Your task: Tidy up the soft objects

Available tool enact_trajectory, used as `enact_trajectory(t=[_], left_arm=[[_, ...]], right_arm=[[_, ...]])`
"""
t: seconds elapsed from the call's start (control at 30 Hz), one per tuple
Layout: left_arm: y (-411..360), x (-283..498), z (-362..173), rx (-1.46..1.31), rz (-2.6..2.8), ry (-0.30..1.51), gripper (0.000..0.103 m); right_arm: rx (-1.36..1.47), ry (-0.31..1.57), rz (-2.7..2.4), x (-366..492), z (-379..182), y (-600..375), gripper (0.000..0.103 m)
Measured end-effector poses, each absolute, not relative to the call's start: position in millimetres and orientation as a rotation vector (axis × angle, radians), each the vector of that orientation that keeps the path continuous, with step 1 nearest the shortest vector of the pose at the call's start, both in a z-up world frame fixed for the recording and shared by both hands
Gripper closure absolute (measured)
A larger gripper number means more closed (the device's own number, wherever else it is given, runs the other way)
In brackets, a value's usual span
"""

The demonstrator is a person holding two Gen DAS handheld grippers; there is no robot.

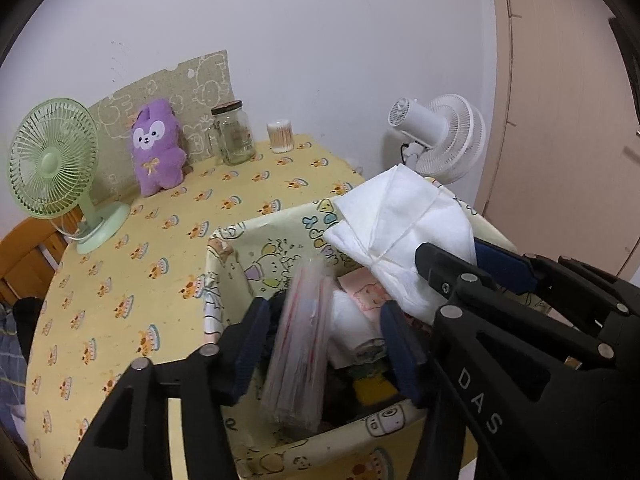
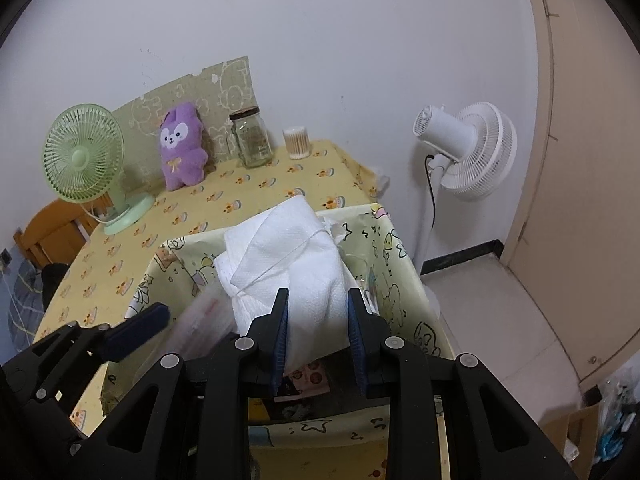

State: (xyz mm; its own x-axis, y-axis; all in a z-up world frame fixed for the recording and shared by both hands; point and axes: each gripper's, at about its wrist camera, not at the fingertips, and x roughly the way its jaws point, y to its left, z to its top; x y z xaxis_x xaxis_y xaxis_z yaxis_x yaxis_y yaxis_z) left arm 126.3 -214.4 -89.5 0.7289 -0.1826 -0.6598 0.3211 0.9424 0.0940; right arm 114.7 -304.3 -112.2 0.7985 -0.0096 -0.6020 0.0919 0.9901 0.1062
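A yellow cartoon-print fabric bin stands on the table with several soft items inside. My left gripper hangs over the bin with its jaws apart. A clear plastic packet with red stripes stands blurred between them, and neither pad touches it. My right gripper is shut on a folded white cloth, held above the bin's right side. In the left wrist view the right gripper shows at the right. A purple plush bunny leans against the wall at the table's back.
A green desk fan sits at the table's left. A glass jar and a tub of cotton swabs stand by the wall. A white standing fan is beside the table, a wooden chair at the left.
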Motion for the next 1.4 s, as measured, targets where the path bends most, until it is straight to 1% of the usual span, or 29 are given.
enact_trajectory(t=[0.1, 0.27, 0.47, 0.57, 0.6, 0.63, 0.67, 0.73, 0.83, 1.13, 1.37, 1.4], left_arm=[[-212.9, 125.3, -86.3, 0.226, -0.252, 0.682, 0.031], [-208.3, 131.2, -84.7, 0.241, -0.240, 0.691, 0.030], [-197.6, 134.2, -87.8, 0.249, -0.219, 0.703, 0.026], [-191.6, 134.1, -89.7, 0.228, -0.233, 0.719, 0.025], [-190.7, 133.3, -89.3, 0.225, -0.237, 0.718, 0.024], [-189.4, 132.2, -88.6, 0.219, -0.242, 0.717, 0.022], [-188.2, 131.5, -88.1, 0.215, -0.246, 0.715, 0.021], [-186.6, 129.6, -87.4, 0.212, -0.250, 0.711, 0.019], [-185.4, 127.3, -88.6, 0.224, -0.243, 0.716, 0.019], [-187.4, 117.7, -86.0, 0.223, -0.265, 0.710, 0.018], [-185.5, 108.0, -78.9, 0.210, -0.284, 0.692, 0.017], [-183.9, 105.8, -77.0, 0.207, -0.282, 0.686, 0.016]], right_arm=[[0.134, 0.642, -0.043, 115.6, -111.3, -301.7, 0.073], [0.140, 0.643, -0.027, 120.9, -109.9, -298.3, 0.073], [0.163, 0.634, -0.015, 124.2, -113.3, -290.6, 0.068], [0.153, 0.642, -0.014, 126.2, -115.0, -282.9, 0.062], [0.151, 0.643, -0.013, 125.9, -114.9, -281.2, 0.058], [0.150, 0.645, -0.012, 125.4, -114.7, -279.0, 0.052], [0.152, 0.647, -0.010, 124.9, -114.6, -278.0, 0.048], [0.168, 0.649, 0.002, 122.3, -114.6, -276.4, 0.034], [0.181, 0.643, -0.007, 118.8, -115.8, -275.2, 0.025], [0.172, 0.658, -0.048, 108.1, -112.8, -276.2, 0.015], [0.139, 0.640, -0.090, 94.2, -102.1, -278.7, 0.014], [0.137, 0.637, -0.092, 91.7, -99.9, -277.9, 0.014]])
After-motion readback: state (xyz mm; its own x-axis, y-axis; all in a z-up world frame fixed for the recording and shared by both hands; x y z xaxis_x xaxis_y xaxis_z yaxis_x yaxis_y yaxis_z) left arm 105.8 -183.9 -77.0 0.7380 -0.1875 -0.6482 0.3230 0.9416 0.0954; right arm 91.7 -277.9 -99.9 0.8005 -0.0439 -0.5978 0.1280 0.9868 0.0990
